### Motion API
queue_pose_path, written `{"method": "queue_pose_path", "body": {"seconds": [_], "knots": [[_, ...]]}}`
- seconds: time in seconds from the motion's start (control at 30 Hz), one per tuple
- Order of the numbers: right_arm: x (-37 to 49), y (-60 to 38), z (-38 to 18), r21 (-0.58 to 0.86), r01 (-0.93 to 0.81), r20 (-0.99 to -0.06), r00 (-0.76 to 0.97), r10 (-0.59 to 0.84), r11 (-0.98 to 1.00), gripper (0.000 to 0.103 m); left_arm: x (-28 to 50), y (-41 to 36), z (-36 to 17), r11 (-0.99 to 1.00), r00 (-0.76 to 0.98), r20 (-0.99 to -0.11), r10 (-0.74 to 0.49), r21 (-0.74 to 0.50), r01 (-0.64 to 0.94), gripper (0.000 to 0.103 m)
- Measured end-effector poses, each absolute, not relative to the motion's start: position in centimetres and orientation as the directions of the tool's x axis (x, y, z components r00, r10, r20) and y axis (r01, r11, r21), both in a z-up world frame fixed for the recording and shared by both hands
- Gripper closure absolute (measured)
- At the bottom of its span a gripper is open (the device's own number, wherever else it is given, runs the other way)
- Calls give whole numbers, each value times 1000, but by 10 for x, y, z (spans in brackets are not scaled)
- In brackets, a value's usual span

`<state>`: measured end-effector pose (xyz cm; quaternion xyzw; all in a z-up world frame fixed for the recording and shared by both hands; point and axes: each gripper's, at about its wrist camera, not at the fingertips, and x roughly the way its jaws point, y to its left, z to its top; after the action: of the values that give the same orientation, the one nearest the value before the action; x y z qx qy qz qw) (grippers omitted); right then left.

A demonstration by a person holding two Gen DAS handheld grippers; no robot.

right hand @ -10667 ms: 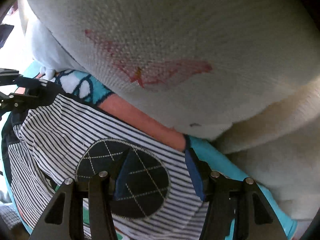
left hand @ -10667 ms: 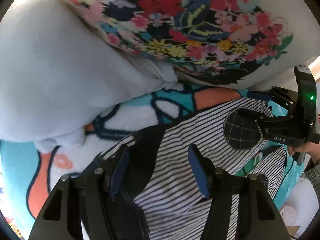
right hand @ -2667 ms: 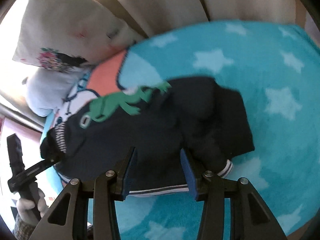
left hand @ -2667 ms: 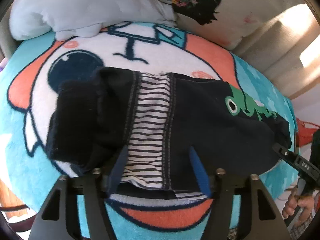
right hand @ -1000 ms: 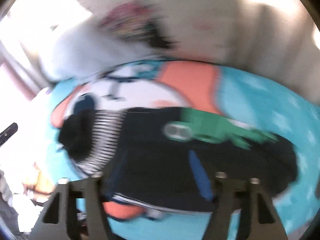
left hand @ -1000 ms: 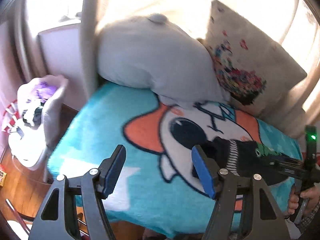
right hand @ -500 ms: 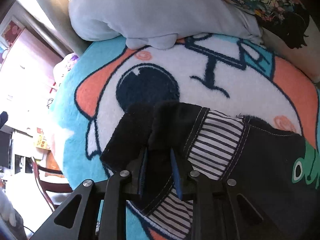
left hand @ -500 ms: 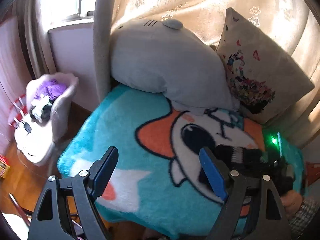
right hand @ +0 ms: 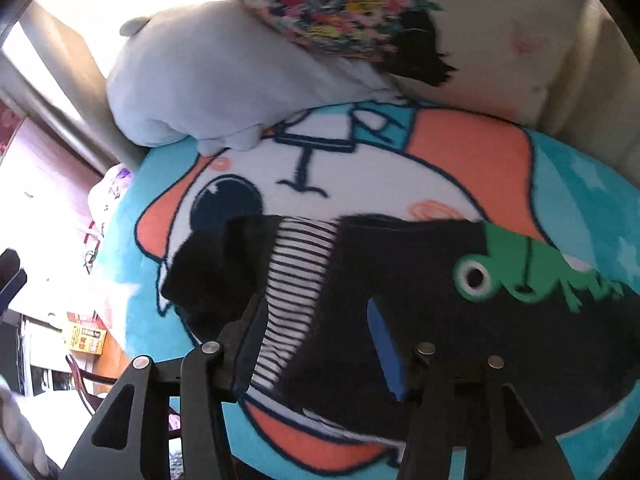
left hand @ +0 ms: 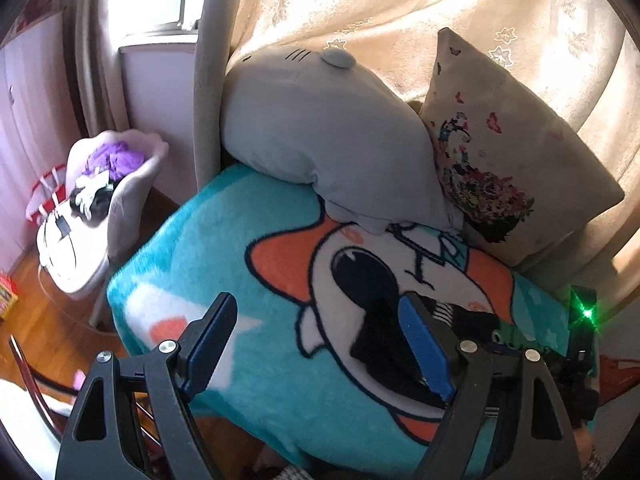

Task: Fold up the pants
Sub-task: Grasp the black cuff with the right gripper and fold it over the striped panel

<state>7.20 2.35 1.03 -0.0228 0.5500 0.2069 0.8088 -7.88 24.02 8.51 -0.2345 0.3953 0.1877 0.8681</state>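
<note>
The navy pants (right hand: 420,280) lie folded on the cartoon blanket (right hand: 460,152), with a striped lining band (right hand: 300,264) and a green frog patch (right hand: 516,268) showing. My right gripper (right hand: 316,320) hovers just over the striped band. Its jaws are opening and its pads press on nothing. My left gripper (left hand: 316,320) stands open and empty, held back over the blanket's (left hand: 224,240) near left part. In the left wrist view the pants (left hand: 380,344) sit partly behind its right finger (left hand: 424,344). The right gripper's body (left hand: 580,344) with a green light shows at the far right.
A grey plush pillow (left hand: 328,136) and a floral cushion (left hand: 512,160) lean against the curtained back. A chair (left hand: 120,200) piled with purple and white clothes stands left of the bed on a wooden floor (left hand: 32,320). A yellow box (right hand: 84,336) lies on the floor.
The right gripper let go of the dark folded end of the pants, widened its jaws and drew back. The left gripper opened wider a second ago and lifted slightly.
</note>
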Motion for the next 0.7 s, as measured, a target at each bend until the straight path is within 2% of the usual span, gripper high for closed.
{"method": "queue_pose_path", "body": {"seconds": [0.2,0.37,0.7], "knots": [[53,15,9,193,-416,-903,278,327,889,47,-92,215,77,801,596,-792,132,-269,-535,21],[31,16,9,121,-484,-916,282,285,867,46,-100,197,79,796,610,-783,122,-290,-531,21],[17,26,12,72,-555,-927,270,261,829,46,-120,186,91,786,633,-754,175,-280,-552,21]]}}
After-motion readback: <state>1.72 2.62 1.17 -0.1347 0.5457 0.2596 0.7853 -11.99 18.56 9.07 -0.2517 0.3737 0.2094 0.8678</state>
